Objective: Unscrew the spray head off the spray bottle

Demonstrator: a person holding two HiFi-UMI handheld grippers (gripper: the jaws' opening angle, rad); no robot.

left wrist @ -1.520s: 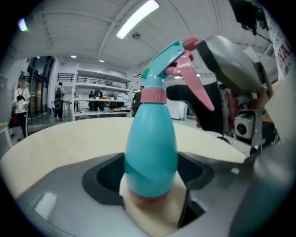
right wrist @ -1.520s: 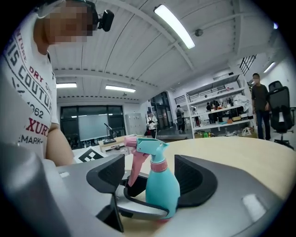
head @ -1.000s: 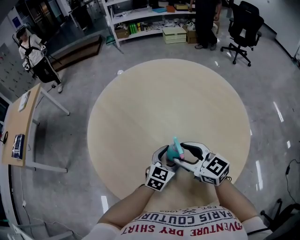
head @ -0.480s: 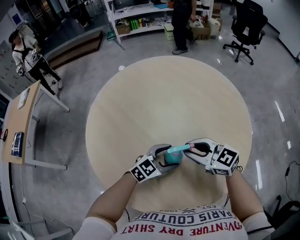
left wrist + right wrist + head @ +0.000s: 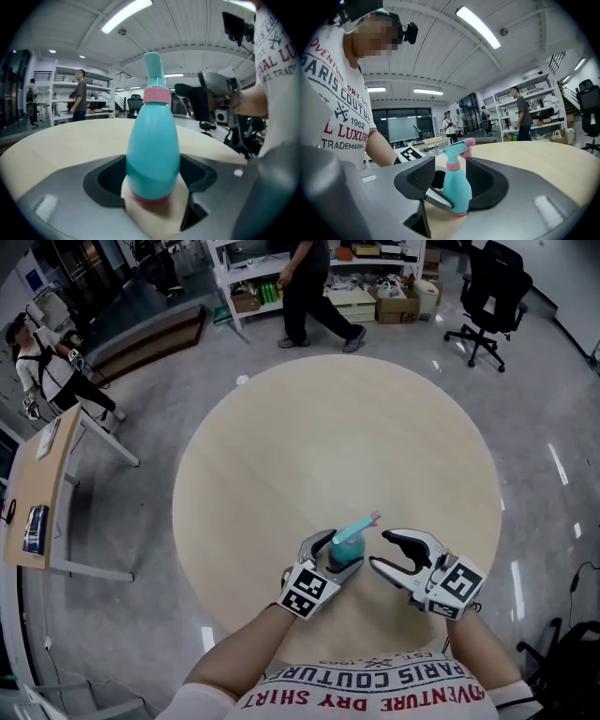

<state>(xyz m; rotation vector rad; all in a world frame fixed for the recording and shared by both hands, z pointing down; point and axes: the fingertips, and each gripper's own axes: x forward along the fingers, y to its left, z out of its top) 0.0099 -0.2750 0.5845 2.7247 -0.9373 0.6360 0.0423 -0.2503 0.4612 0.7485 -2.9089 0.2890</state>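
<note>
At the desk's [image 5: 328,427] six o'clock, the left hand-held gripper [image 5: 328,557] clamps the teal, pink-collared bottle [image 5: 348,547]; the right hand-held gripper [image 5: 380,550], just opened and empty, has released its head.

The person's white T-shirt [image 5: 375,682] carries print that appears upside down in the head view: "PARIS COUTURE" above "VENTURE DRY SHIRT", whose first letters are cut off. In the right gripper view the same shirt shows "PARIS COUTU", "1962", "L LUXUR" and "TRADEMARK". The left gripper view catches only "NAL LU" and "TRADEMA".
</note>
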